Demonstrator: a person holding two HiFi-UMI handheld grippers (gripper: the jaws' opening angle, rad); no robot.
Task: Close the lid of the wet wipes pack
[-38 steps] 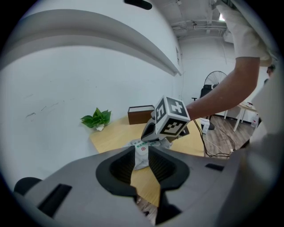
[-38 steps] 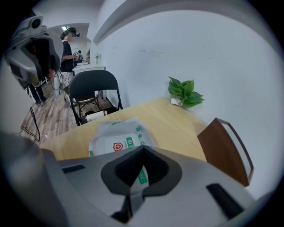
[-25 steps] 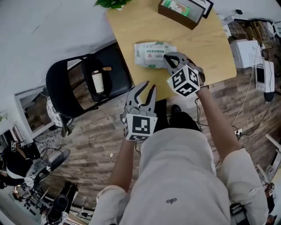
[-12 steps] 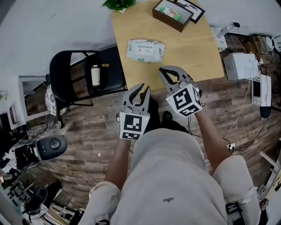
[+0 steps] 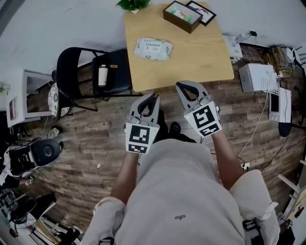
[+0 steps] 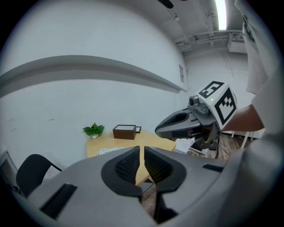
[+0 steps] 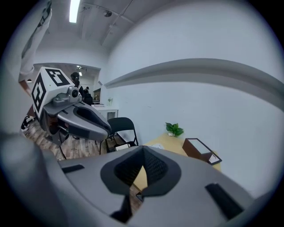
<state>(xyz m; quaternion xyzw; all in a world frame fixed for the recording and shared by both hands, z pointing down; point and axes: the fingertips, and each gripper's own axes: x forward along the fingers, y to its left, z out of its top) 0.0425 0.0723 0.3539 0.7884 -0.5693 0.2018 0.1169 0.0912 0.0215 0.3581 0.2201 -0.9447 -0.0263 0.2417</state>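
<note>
The wet wipes pack [image 5: 153,49], white with green print, lies flat on the light wooden table [image 5: 196,57] near its left side. Its lid is too small to make out. Both grippers are held off the table, over the wooden floor in front of the person's body. My left gripper [image 5: 154,97] has its jaws closing to a thin gap with nothing between them [image 6: 142,153]. My right gripper [image 5: 184,86] is shut and empty [image 7: 143,156]. In the left gripper view the pack [image 6: 108,151] shows far ahead on the table.
A brown box [image 5: 180,16] and a picture frame [image 5: 202,12] stand at the table's far end, with a small plant [image 5: 133,4] at its far left corner. A black folding chair [image 5: 91,76] holding a bottle [image 5: 102,75] stands left of the table. White devices [image 5: 256,76] and cables lie to the right.
Both grippers drew back from the table toward the person's body, the right one leaving the wipes pack. The left jaws narrowed. The head camera rose, so the table looks farther away.
</note>
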